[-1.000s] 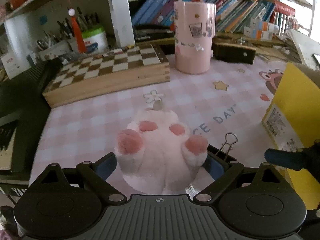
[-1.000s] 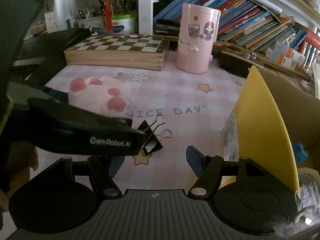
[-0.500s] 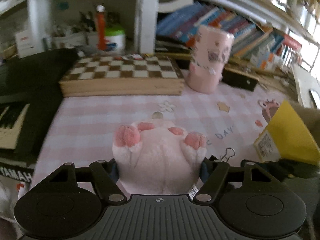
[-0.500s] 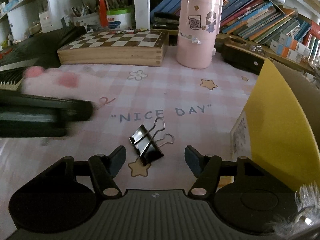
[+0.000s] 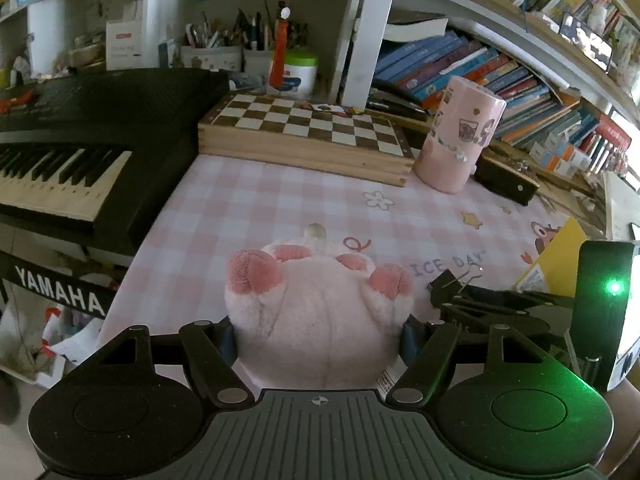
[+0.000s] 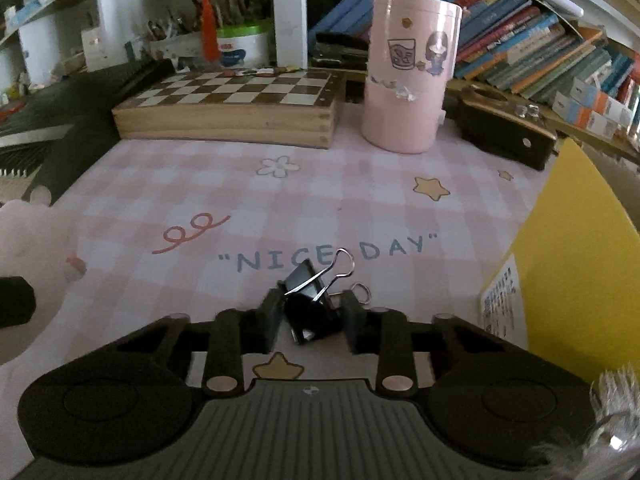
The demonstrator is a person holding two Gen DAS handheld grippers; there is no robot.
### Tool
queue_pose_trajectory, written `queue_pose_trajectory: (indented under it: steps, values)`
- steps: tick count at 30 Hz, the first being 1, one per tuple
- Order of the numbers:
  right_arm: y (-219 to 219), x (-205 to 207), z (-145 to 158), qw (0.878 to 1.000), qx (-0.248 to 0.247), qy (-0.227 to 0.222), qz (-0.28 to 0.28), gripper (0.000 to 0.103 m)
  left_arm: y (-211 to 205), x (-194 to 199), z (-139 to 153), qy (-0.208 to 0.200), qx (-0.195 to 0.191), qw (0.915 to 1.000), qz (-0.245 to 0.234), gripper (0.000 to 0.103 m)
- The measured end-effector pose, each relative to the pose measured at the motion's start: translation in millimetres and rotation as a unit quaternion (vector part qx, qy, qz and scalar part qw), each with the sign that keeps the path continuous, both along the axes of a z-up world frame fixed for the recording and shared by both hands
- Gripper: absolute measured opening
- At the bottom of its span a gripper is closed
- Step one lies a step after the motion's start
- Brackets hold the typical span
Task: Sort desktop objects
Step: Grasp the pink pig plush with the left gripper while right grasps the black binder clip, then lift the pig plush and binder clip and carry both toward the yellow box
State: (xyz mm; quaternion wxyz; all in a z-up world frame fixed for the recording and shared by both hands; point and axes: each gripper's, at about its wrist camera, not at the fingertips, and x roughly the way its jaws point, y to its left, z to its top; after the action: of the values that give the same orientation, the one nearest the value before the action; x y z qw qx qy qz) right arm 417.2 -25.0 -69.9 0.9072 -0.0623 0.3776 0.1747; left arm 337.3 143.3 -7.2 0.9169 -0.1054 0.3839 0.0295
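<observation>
Both pickups look made, no drop-off yet. The left gripper [image 5: 320, 332] is clamped on the pink plush [image 5: 316, 312], near the mat's [image 6: 360, 200] left edge. The right gripper [image 6: 310, 316] has just been closing, and its jaws now pinch the black clip [image 6: 310, 300] near the front edge. The yellow box [image 6: 576, 264] at the right edge is probably their destination.

Chessboard box [image 6: 224, 116] behind the mat [image 6: 340, 200], cup [image 6: 408, 76] right of it, keyboard [image 5: 80, 152] left.
</observation>
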Motion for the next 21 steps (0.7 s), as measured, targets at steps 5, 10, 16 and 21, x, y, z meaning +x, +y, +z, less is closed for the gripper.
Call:
queue_pose_trajectory:
  steps: [5,10,16,21]
  values:
    - [-1.5,-3.4,5.6,1.0,0.015,0.003,0.009,0.024,-0.4,-4.2,4.5,-0.01,0.005,0.9999,0.001,0.072]
    - [-4.0,-13.6,18.7,0.999,0.026,-0.013,0.015,0.024,-0.5,-9.8,7.6,-0.018,0.006,0.9998,0.007,0.072]
    - [-13.8,-28.1,37.7,0.998,0.043,-0.034,0.008,0.024,-3.4,-20.1,13.3,-0.03,0.005,0.9995,0.002,0.072]
    - [-18.8,-40.0,50.4,0.998,0.055,-0.026,0.024,0.024,-6.7,-30.3,18.1,-0.04,0.006,0.9992,-0.003,0.072]
